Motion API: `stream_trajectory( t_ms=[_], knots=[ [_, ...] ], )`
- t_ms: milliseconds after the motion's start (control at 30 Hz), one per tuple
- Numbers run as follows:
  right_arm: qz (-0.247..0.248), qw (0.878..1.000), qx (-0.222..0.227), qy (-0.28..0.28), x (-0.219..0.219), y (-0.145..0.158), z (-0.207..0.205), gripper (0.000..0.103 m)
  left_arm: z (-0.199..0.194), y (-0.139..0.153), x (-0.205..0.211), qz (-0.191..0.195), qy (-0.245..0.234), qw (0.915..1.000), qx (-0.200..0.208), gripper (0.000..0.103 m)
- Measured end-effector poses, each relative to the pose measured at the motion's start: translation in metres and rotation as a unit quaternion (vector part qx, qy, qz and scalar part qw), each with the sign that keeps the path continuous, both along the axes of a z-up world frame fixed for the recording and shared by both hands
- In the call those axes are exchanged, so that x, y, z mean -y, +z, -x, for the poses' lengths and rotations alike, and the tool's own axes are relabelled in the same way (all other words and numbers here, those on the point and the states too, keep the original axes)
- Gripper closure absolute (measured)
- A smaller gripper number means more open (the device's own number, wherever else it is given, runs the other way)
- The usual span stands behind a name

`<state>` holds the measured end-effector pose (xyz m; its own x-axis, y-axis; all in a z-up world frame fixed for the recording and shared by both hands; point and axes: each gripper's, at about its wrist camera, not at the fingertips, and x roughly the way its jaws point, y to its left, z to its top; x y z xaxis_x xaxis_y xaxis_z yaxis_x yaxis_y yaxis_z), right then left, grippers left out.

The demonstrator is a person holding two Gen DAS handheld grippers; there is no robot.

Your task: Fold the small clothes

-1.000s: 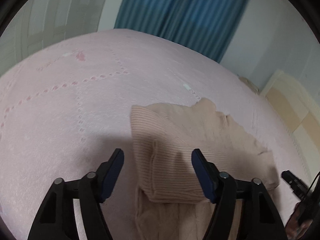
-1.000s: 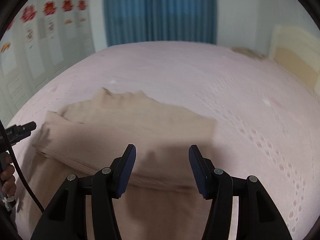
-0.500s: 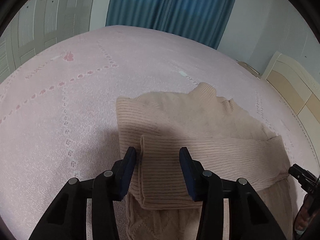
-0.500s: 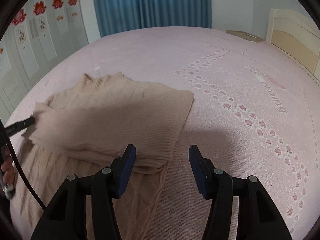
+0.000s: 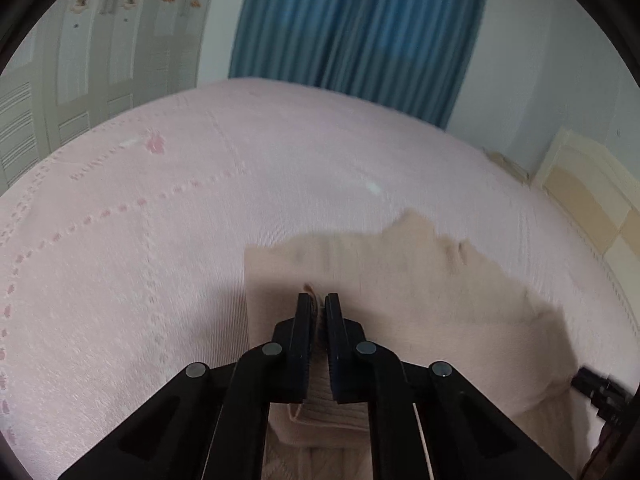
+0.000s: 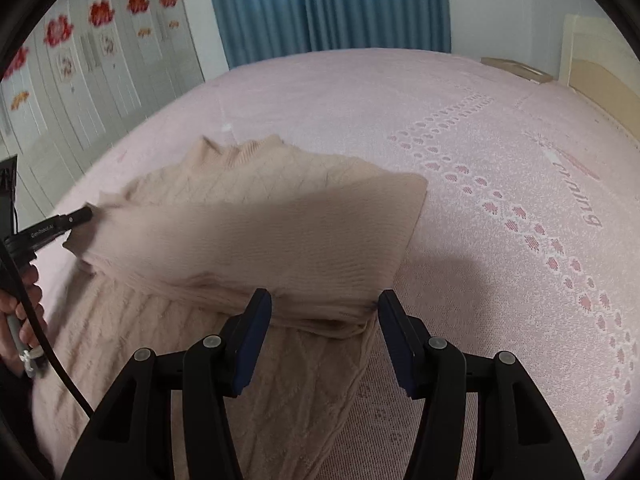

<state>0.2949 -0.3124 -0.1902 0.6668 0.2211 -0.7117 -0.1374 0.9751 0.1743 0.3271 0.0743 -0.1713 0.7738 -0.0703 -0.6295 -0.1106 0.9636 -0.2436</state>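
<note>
A beige knit sweater [image 6: 256, 232] lies on the pink bedspread [image 6: 500, 128], its sleeves folded across the body. In the left wrist view my left gripper [image 5: 318, 300] is shut on the ribbed sleeve cuff of the sweater [image 5: 400, 280], at the garment's left edge. My left gripper also shows in the right wrist view [image 6: 80, 216], pinching that edge. My right gripper [image 6: 324, 312] is open, its jaws astride the folded sleeve's near edge at the sweater's right side, holding nothing.
The pink bedspread [image 5: 160, 220] stretches far on all sides. Blue curtains [image 6: 328, 4] hang behind the bed. White wardrobe doors [image 6: 80, 60] with red flower stickers stand on the left. A cream headboard [image 6: 600, 60] is at the right.
My left gripper has closed on the sleeve cuff; it was open half a second ago. My right gripper has moved in closer to the sweater's right edge and stays open.
</note>
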Motion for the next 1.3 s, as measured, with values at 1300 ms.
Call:
stream_trajectory(
  t_ms=[1300],
  knots=[
    [-0.006,0.997,-0.035,-0.076,0.004,-0.029,-0.032,0.040,-0.018,-0.031,0.006,0.000,-0.019,0.9985,-0.051,0.097]
  ],
)
